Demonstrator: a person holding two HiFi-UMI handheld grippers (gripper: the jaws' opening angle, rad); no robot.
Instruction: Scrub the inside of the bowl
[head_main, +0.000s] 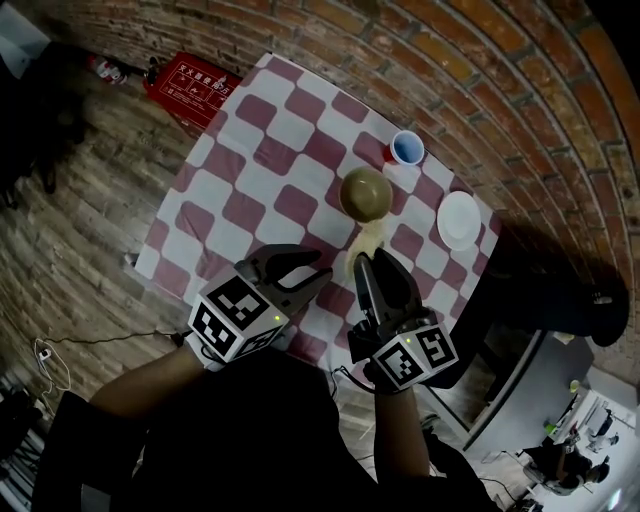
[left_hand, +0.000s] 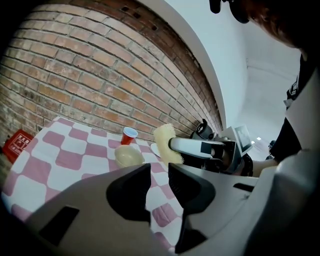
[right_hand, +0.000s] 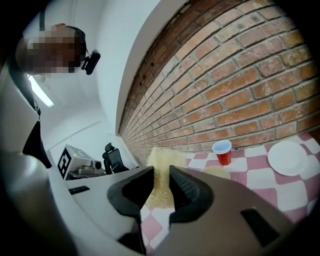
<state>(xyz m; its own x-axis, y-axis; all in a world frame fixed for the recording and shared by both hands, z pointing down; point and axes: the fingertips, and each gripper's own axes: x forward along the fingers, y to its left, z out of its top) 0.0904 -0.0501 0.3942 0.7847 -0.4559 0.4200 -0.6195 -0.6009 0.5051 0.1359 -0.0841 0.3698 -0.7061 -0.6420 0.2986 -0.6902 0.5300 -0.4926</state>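
An olive bowl (head_main: 366, 192) stands upright on the red-and-white checked table (head_main: 262, 205), towards its far side. My right gripper (head_main: 366, 264) is shut on a yellow sponge (head_main: 366, 242), which sticks out past the jaws just short of the bowl and above the cloth. In the right gripper view the sponge (right_hand: 161, 172) fills the gap between the jaws, and the bowl (right_hand: 218, 172) shows beyond. My left gripper (head_main: 318, 266) hangs open and empty beside it on the left, over the near part of the table. In the left gripper view the bowl (left_hand: 129, 156) lies ahead, with the sponge (left_hand: 167, 144) to its right.
A red cup (head_main: 406, 149) stands just beyond the bowl, close to the brick wall (head_main: 470, 70). A white plate (head_main: 459, 220) lies to the right near the table edge. A red box (head_main: 190, 82) sits on the wooden floor, left of the table.
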